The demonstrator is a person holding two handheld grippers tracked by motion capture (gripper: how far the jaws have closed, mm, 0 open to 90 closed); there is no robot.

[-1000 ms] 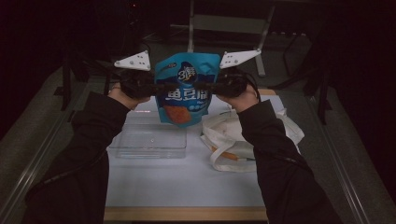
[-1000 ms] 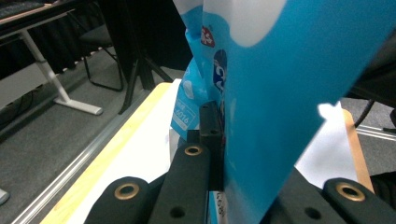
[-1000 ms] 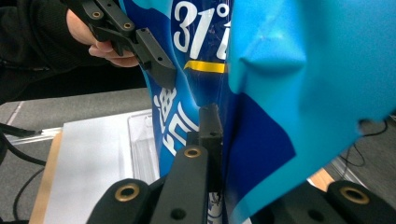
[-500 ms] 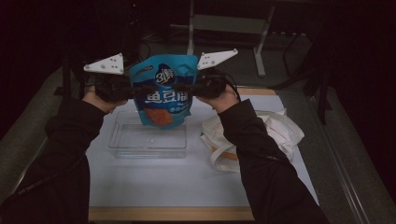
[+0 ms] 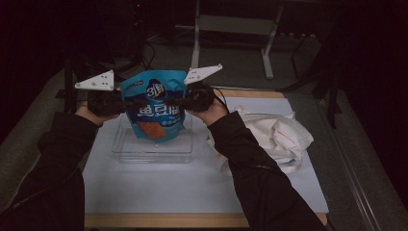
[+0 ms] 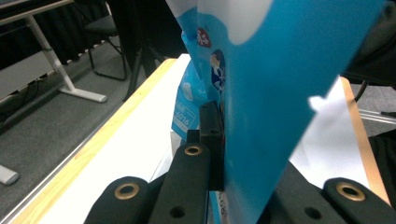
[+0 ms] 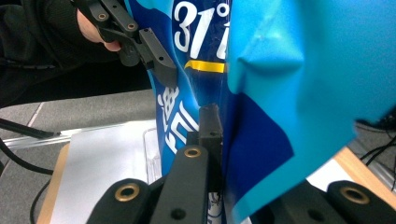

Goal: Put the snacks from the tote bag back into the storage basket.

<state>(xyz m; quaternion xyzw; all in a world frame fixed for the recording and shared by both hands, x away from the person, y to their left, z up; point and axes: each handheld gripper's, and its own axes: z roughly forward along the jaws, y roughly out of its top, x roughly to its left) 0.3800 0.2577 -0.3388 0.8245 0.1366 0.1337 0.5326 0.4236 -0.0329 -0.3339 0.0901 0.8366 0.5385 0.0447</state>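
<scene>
A blue snack pouch (image 5: pixel 155 108) with white lettering and an orange patch hangs upright between both grippers. My left gripper (image 5: pixel 126 103) is shut on its left edge and my right gripper (image 5: pixel 182 101) on its right edge. The pouch's bottom hangs over a clear plastic container (image 5: pixel 151 149) on the white mat. In the left gripper view the jaws (image 6: pixel 224 140) pinch the pouch (image 6: pixel 280 70). In the right gripper view the jaws (image 7: pixel 224 140) clamp the pouch (image 7: pixel 299 70), and the left gripper (image 7: pixel 154 60) grips its far edge.
A crumpled white cloth bag (image 5: pixel 274 137) lies on the mat right of the container. The white mat (image 5: pixel 168 192) covers a wooden table with a dark floor and table legs (image 5: pixel 197 33) behind it. The container's rim (image 7: pixel 152 154) shows below the pouch.
Both grippers have carried the pouch leftward and slightly down, from above the container's right end to over its middle. The container and cloth bag have stayed put.
</scene>
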